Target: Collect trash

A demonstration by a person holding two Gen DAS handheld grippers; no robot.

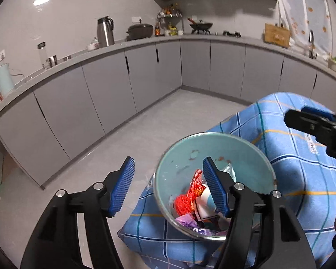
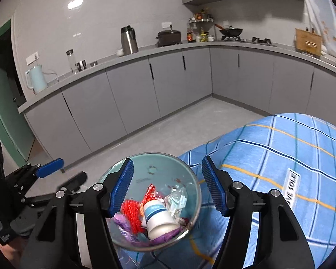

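A blue checked cloth [image 2: 280, 157] covers a table, and the trash bin [image 2: 150, 170], round with a pale teal inside, stands at its near left corner, just off the cloth's edge. Both tongs hang over the bin's mouth, pointing down into it. The right gripper [image 2: 166, 187] straddles the bin's right rim, one pad above the inside, the other above the cloth; the left gripper [image 1: 168, 186] straddles the left rim, so neither hand is clearly nearer. Both stand released, jaws wide, nothing between the pads.

The trash lies inside the bin on the bottom: a white cup with blue bands [image 2: 156, 217] on its side, long axis running roughly toward the right camera, a red mesh puff [image 2: 131, 213], crumpled clear plastic [image 2: 175, 198] and purple wrappers [image 1: 188, 222]. The bin's outer wall and foot are hidden, and what remains on the cloth is cut off.
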